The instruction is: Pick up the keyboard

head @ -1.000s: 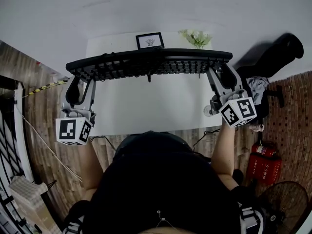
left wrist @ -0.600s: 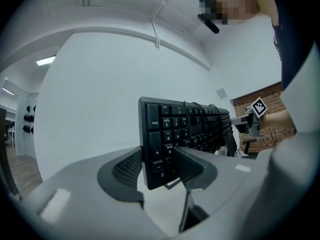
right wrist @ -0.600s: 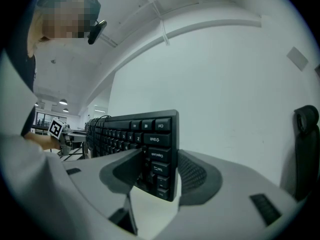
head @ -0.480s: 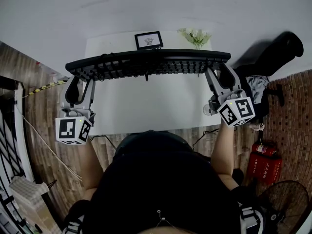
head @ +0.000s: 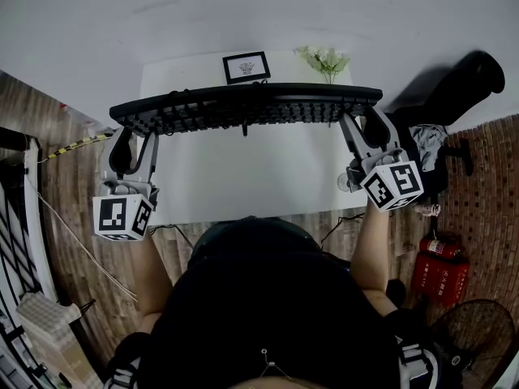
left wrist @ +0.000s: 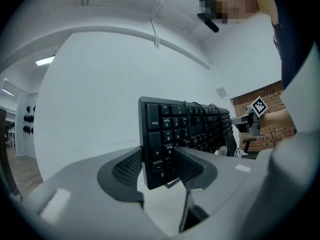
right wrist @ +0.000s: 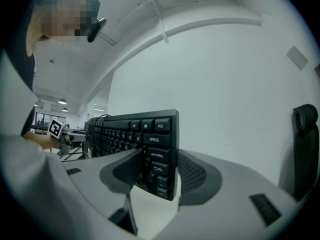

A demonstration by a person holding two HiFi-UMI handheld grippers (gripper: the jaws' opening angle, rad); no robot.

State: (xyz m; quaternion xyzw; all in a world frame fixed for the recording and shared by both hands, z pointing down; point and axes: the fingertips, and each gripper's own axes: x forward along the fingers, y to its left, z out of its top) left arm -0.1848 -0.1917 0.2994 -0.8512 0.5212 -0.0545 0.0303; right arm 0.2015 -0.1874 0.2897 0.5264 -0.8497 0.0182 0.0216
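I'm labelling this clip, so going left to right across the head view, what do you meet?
In order: left gripper → frame → flowers → right gripper → chair. The keyboard spans both grippers, so it is left out.

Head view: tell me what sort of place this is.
Probably an office or lab workroom: a white desk with a framed picture and flowers, a black office chair beside it, a red fire extinguisher on the floor, and a keyboard held up over the desk.
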